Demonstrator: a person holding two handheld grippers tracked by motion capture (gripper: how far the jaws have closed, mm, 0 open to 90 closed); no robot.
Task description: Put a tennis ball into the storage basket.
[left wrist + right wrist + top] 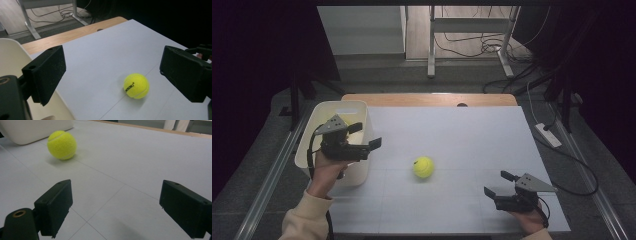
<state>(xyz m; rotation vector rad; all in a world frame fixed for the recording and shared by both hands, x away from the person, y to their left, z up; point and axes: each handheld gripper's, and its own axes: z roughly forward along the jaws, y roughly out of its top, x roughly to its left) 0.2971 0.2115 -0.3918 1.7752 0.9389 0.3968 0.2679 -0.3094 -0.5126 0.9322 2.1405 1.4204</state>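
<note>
Yellow felt marks the round tennis ball (423, 167), which lies alone on the white table top (452, 130), apart from both tools. The left gripper (365, 136) is held above the bin's right rim with its jaws spread wide and nothing between them; in the left gripper view the ball (136, 85) sits on the table ahead of the jaws. The right gripper (498, 183) is near the table's front right corner, jaws equally wide and empty, the ball (62, 144) well ahead of them. A wooden strip edges the table's far side; beyond are grey floor, a metal frame and loose cables. The cream plastic bin (323, 113) stands at the table's left edge; its contents cannot be made out.
</note>
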